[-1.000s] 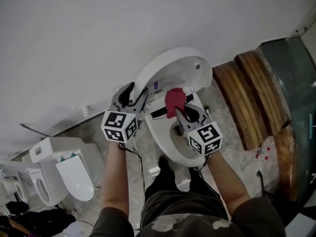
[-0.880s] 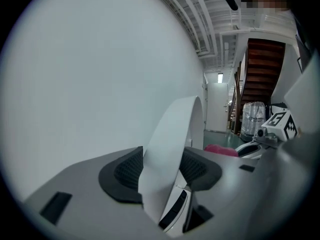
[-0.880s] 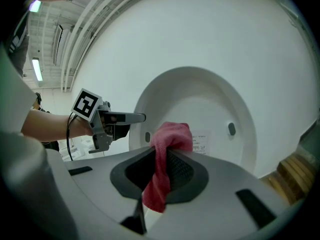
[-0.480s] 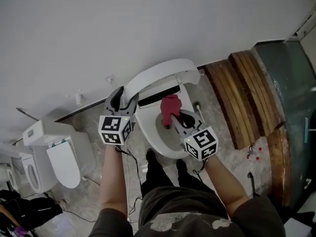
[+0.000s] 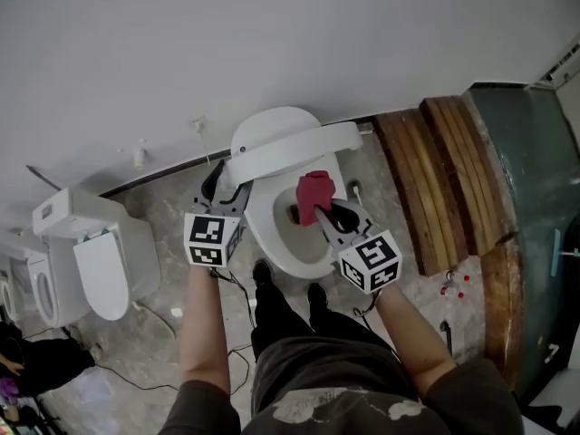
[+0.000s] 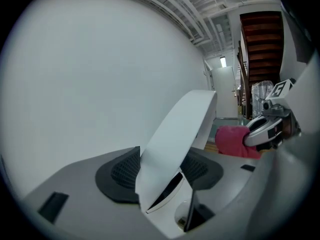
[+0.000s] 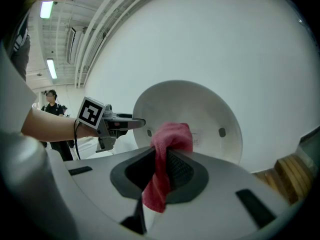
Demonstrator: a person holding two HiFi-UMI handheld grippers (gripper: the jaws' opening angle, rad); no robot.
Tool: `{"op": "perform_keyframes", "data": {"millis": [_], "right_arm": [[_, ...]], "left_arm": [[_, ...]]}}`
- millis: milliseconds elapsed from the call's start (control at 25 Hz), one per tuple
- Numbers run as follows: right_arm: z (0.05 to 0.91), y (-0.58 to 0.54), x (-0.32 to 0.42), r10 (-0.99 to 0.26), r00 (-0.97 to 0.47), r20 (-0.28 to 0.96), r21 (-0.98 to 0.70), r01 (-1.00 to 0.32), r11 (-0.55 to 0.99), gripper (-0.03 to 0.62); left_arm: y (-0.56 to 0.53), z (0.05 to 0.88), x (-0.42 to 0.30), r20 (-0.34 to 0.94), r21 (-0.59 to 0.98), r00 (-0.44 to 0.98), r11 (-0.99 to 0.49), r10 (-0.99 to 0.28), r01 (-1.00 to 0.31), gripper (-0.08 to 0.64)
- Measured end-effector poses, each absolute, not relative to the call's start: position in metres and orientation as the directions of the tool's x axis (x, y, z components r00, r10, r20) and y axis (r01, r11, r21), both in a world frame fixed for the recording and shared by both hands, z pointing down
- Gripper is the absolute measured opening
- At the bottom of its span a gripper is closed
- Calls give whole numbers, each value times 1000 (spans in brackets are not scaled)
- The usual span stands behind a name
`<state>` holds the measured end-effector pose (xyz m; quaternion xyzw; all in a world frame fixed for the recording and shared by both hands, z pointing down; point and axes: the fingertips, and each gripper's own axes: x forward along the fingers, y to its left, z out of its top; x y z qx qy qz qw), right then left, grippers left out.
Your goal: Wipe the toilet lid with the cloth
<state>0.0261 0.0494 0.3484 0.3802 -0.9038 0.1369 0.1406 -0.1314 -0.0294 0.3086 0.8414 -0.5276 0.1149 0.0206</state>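
Now I've got the toilet lid (image 5: 290, 148) lower, left gripper (image 5: 227, 184) jaws just spreading wide around its edge, right gripper (image 5: 324, 216) pinching the cloth (image 5: 314, 193) for wiping.

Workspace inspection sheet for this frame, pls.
Surface: marbled floor.
Job's things: toilet lid half lowered over the bowl; red cloth bunched above it.
Clutter: small red-and-white items by the wooden planks; dark bundle lower left.
Grippers: left gripper jaws have just been opening, lid edge between them; right gripper shut on the cloth.
Cables: thin cable on the floor below the left gripper.
Surroundings: white wall, second toilet.
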Motion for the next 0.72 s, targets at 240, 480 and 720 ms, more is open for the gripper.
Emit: {"op": "perform_keyframes", "data": {"millis": [240,480,720], "right_arm": [[356,67,27,-624,-686,373,-145,-708,691,43],[364,85,31,-609,-692,388,-155,-700,697,43],[361,108,22,-589,-712,381,-174,-681,711,43]], "left_arm": [[-11,319,-134,196,5,347,-353,-917,-936,239],[11,326,-129,190,78,347,-338,-919,-938,241],[48,319,-129,184,115,315,-298,-931,-948,239]]}}
